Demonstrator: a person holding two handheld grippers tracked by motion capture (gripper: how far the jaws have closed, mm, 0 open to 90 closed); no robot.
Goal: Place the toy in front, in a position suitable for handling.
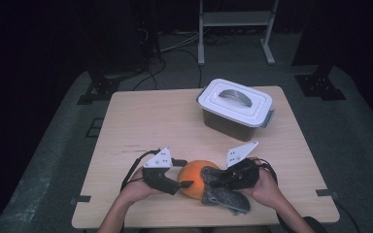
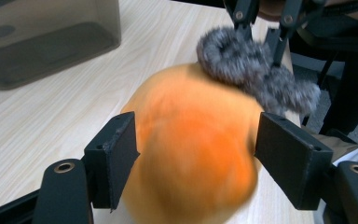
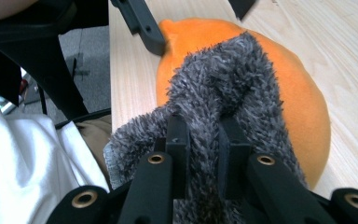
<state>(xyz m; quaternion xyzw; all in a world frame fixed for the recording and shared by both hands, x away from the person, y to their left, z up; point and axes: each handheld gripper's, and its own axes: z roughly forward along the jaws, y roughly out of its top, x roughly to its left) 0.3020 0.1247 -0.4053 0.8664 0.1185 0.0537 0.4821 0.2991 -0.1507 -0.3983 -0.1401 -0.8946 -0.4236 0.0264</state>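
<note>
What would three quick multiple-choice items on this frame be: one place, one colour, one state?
1. Where is the lidded container?
A. far right part of the table
B. near left corner
C. on the floor

2. What colour is the round soft thing?
A. green
B. orange
C. white

3. The right claw is:
A. wide open
B. shut on the grey fuzzy cloth
C. holding the lid

Key: 1 A, the high view shows it beyond both hands; 2 B, plainly orange; 3 B, the jaws pinch the cloth.
</note>
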